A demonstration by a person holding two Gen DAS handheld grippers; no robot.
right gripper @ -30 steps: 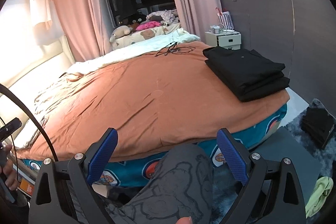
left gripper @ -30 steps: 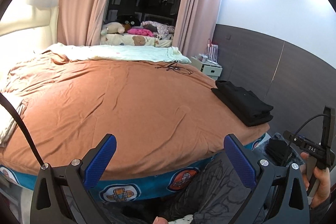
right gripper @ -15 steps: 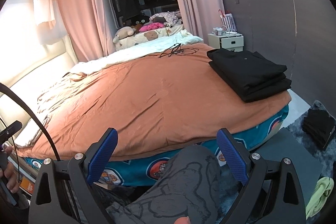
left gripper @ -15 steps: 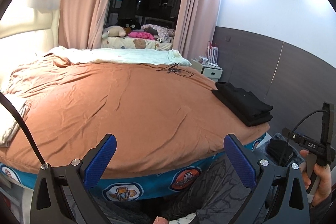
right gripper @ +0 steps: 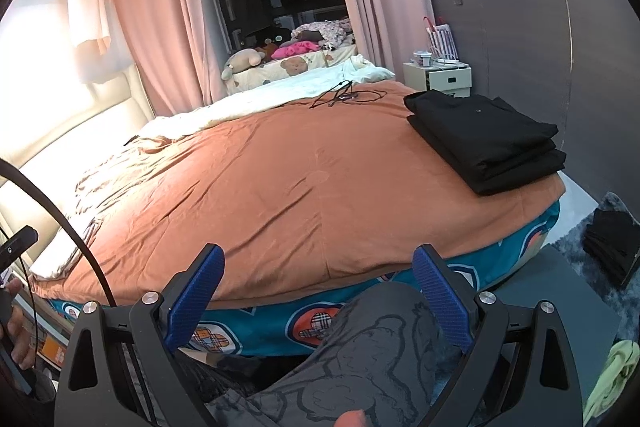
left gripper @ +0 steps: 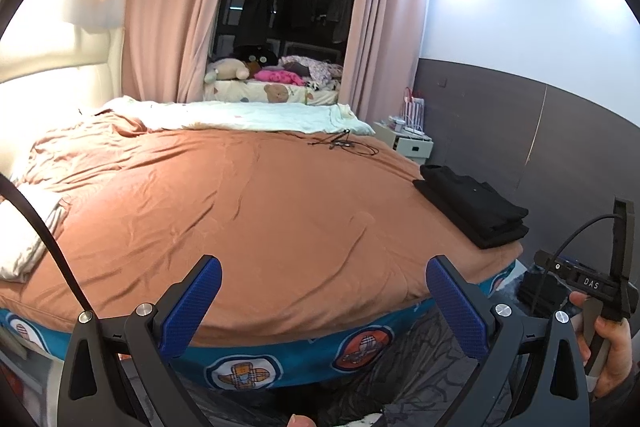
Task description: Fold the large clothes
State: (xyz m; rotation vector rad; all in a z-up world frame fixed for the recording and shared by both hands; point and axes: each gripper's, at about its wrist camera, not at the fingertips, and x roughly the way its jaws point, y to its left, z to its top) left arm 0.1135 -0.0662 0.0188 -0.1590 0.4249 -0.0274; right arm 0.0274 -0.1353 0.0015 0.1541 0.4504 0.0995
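A stack of folded black clothes point(left gripper: 474, 207) point(right gripper: 486, 139) lies on the right edge of the bed, on the orange-brown cover point(left gripper: 248, 211) point(right gripper: 288, 187). My left gripper point(left gripper: 323, 301) is open and holds nothing, hovering in front of the bed's near edge. My right gripper point(right gripper: 318, 293) is open and holds nothing too, above a grey patterned trouser leg point(right gripper: 360, 359). More black clothing point(right gripper: 612, 247) lies on the floor to the right. In the left wrist view a hand point(left gripper: 612, 339) holds the right gripper's handle.
A tangled black cable point(left gripper: 344, 145) lies on the far part of the bed beside a white quilt point(left gripper: 248, 115). A white nightstand point(right gripper: 438, 77) stands by the dark wall. A white pillow point(left gripper: 22, 235) is at the left edge. A light green cloth point(right gripper: 612, 371) lies on the floor.
Both views have tilted up a little and the bed sits lower in the frames. Both grippers stay open and nothing was picked up.
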